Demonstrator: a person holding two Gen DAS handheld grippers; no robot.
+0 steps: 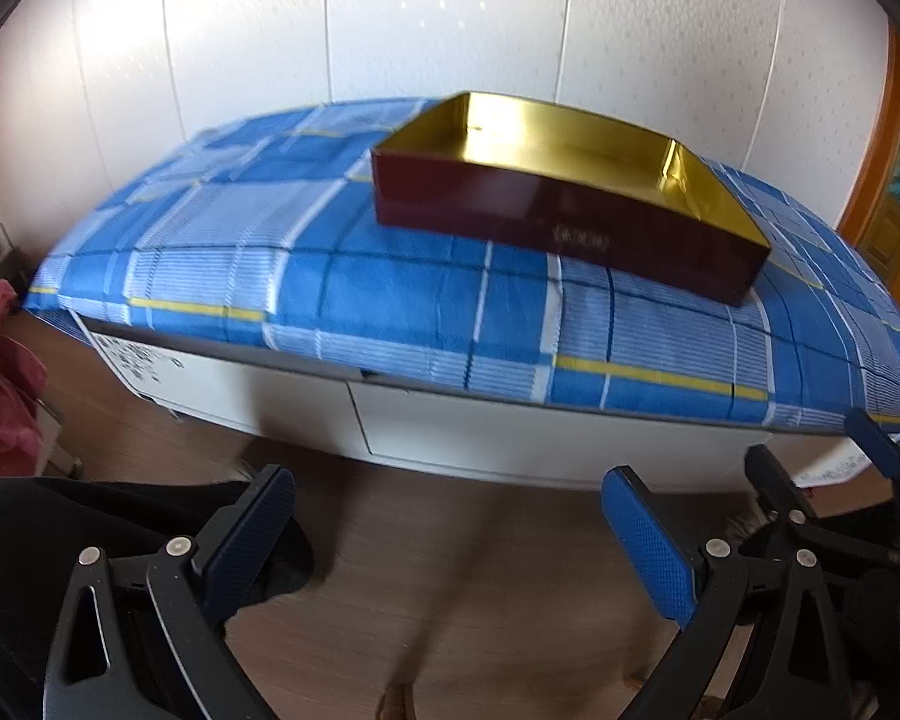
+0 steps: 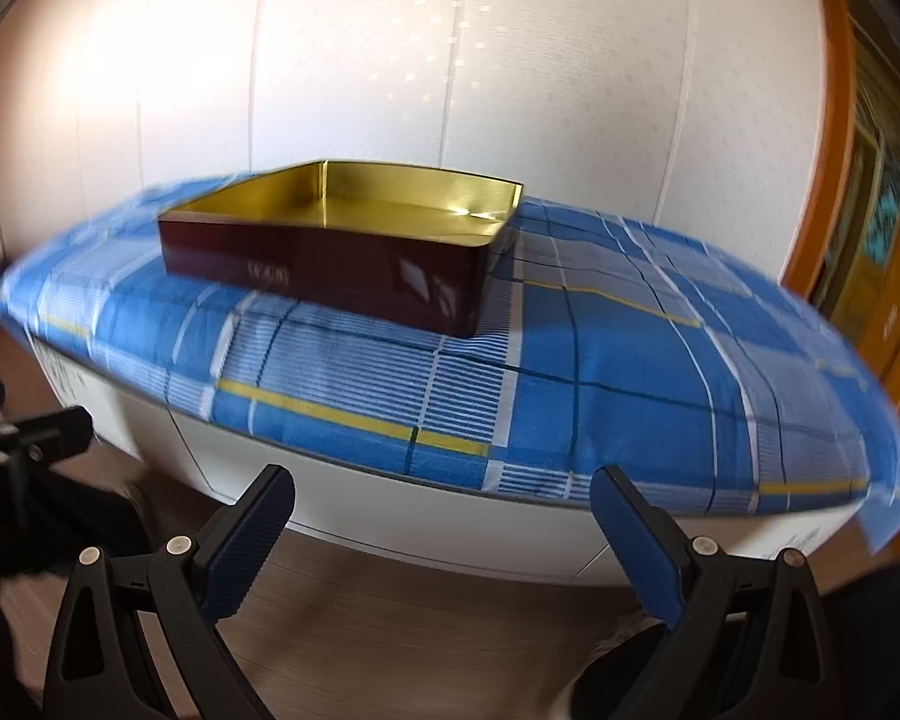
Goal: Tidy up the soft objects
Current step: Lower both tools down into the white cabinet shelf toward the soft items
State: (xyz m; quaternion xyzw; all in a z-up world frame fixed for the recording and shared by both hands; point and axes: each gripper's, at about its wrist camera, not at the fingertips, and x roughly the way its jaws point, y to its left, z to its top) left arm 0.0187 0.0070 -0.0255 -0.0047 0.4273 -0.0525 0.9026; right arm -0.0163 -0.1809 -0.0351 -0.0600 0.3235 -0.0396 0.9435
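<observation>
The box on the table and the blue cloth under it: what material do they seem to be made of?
The box looks like thin metal, perhaps a tin: glossy dark red outside with sharp reflections, mirror-like gold inside. The cloth seems to be woven cotton-like fabric: matte, checked, slightly creased, draping over the table edge.

Pale dotted wall (image 1: 450, 18) (sunlit patches), wood floor (image 1: 450, 570), white cabinet (image 1: 510, 432), orange door frame (image 2: 810, 180).

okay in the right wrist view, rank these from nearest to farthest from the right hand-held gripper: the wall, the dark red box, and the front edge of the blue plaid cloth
Measured from the right hand-held gripper:
1. Front edge of the blue plaid cloth, just ahead of the fingertips, at the near side of the table.
2. Dark red box, farther back on the cloth, left of centre.
3. Wall, behind the table, farthest.
</observation>
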